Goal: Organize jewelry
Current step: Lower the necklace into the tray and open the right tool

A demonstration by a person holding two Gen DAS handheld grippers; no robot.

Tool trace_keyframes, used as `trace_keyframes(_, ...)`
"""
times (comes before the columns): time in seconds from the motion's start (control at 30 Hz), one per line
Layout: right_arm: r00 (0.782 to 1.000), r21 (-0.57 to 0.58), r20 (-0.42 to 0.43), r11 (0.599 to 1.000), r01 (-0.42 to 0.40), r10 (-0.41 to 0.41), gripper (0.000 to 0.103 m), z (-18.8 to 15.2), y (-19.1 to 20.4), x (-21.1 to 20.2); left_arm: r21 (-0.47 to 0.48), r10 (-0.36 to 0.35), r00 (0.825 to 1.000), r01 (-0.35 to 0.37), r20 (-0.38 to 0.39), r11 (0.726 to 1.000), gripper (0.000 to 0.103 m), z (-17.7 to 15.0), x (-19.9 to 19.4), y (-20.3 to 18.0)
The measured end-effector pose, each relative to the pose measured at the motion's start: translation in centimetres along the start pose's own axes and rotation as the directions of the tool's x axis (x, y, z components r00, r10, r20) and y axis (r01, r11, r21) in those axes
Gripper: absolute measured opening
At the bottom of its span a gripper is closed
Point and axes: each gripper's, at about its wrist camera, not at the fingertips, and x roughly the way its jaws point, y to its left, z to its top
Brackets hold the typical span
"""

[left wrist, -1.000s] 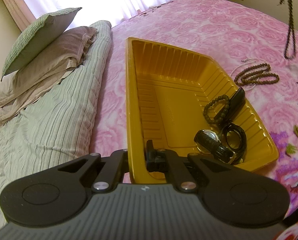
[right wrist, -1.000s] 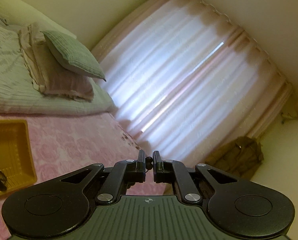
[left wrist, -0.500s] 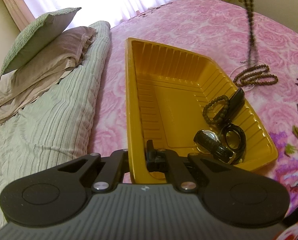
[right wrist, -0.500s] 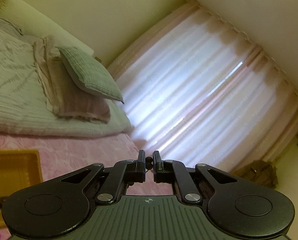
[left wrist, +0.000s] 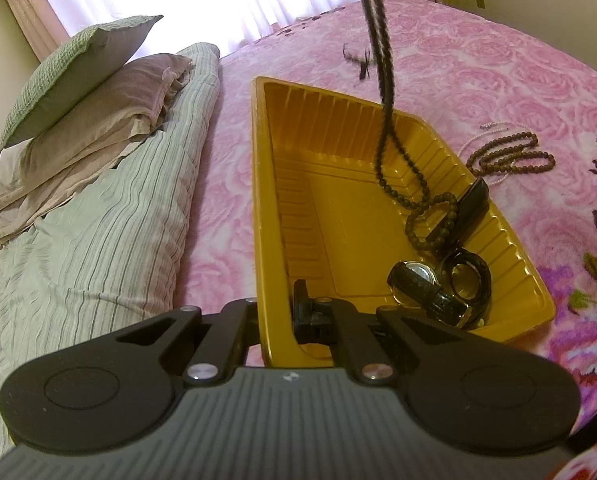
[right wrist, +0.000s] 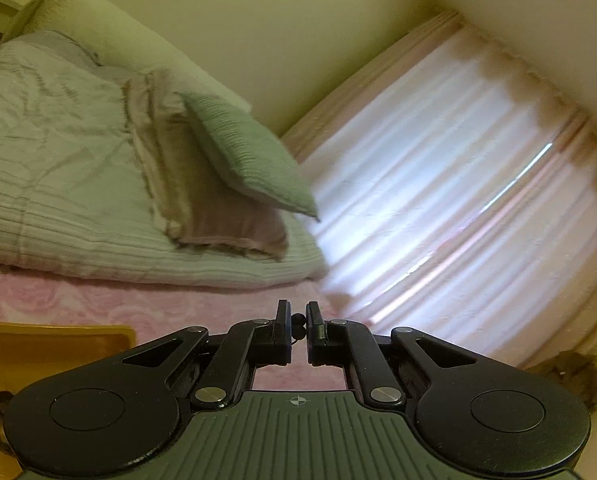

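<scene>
A yellow plastic tray (left wrist: 282,184) lies on the pink bedspread. My left gripper (left wrist: 276,304) is shut on its near wall, one finger inside and one outside. In the tray lie a dark bead bracelet (left wrist: 432,220), a black watch (left wrist: 426,284) and a black ring-shaped piece (left wrist: 468,276). A long dark bead necklace (left wrist: 382,80) hangs from above, its lower end over the tray's right part. My right gripper (right wrist: 297,322) is shut on that bead necklace (right wrist: 298,320), one bead showing between the pads. Another brown bead strand (left wrist: 510,156) lies on the bedspread right of the tray.
A folded striped quilt (left wrist: 98,232) with stacked pillows (left wrist: 78,92) lies left of the tray. A curtained window (right wrist: 458,208) stands behind the bed. The tray's corner (right wrist: 50,344) shows at the lower left of the right wrist view.
The hanging necklace has swung from the far right across to above the tray. The right wrist view has panned, with pillows and quilt now more central. My left gripper has kept still.
</scene>
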Motion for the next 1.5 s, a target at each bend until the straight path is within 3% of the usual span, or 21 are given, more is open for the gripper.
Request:
trace_keyframes(0.37,0.972,0.048,-0.098,0.976,-0.212,0.215,0.007,-2.1,4.8,5.6,-0.007,-0.003,1.000,0.003,0.000,1.000,0.004,0.0,0.0,0.1)
trace_keyframes(0.97,0.938,0.064,-0.183,0.956,-0.286,0.293,0.007,-5.2,8.2,8.8,-0.015,-0.008,1.000,0.008,0.000,1.000,0.004,-0.1,0.0,0.2)
trace_keyframes(1.27,0.904,0.038,-0.217,0.929,-0.369,0.368,0.007,-6.6,10.2,9.9,-0.018,-0.009,1.000,0.009,0.000,1.000,0.004,-0.1,0.0,0.2)
trace_keyframes(1.5,0.892,0.063,-0.228,0.920,-0.387,0.391,0.007,-7.0,10.4,10.5,-0.023,-0.012,1.000,0.012,0.000,1.000,0.004,-0.3,0.1,0.4)
